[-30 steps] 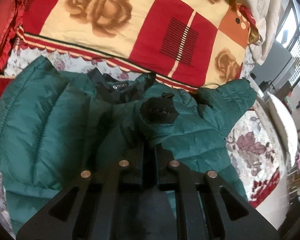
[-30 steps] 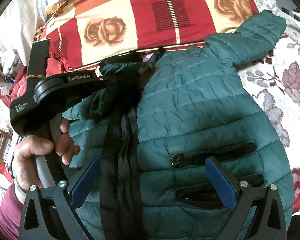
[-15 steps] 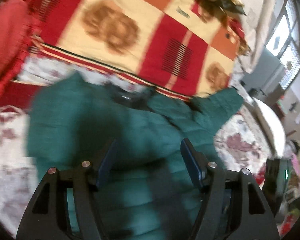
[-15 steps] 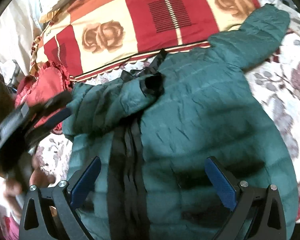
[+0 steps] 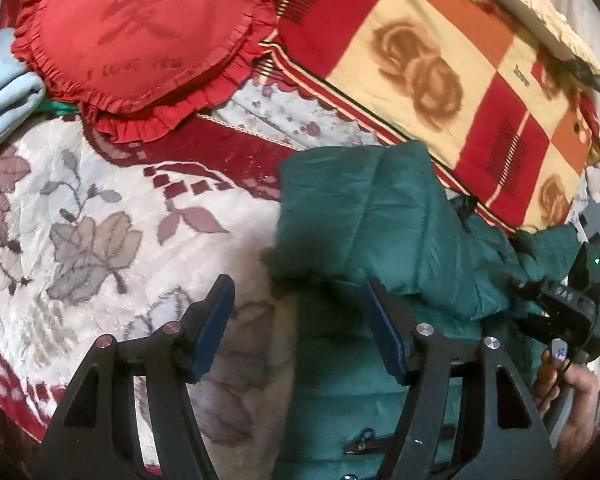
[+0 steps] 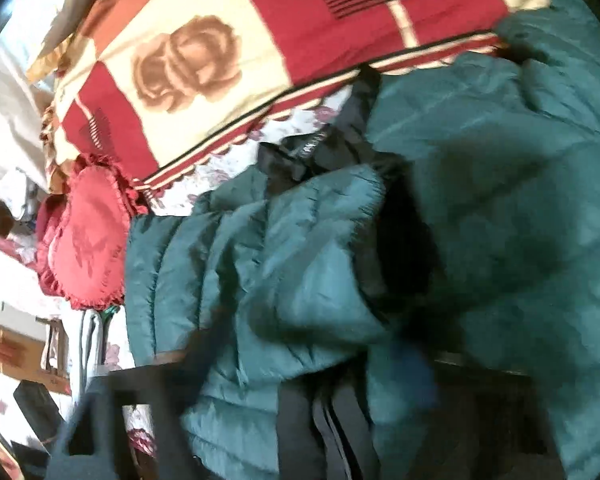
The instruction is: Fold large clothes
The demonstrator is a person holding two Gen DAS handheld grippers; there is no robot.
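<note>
Floral bedspread, cream w/ grey-mauve leaves and dark red trim, fills the left half of the left wrist view. Checked blanket in red, cream and orange w/ brown roses lies bunched along the far side, its striped edge touching the jacket's upper part. Green quilted jacket lies on the bedspread, right of centre in the left view; in the right wrist view it fills most of the frame, one sleeve folded across the chest, black cuff opening facing the camera, black zip strip running down near the bottom. Red frilled heart cushion sits at the far left corner, well apart from the jacket. Pale blue cloth just beside the cushion. Left gripper has its jaws apart, blue pads bare, nothing between them; one finger over the bedspread, the other over the jacket's edge. Right gripper is badly blurred; jaws closing, jacket fabric between them, but can't tell if the pads press it. Hand shows at the left view's right edge, holding the right gripper's handle.
</note>
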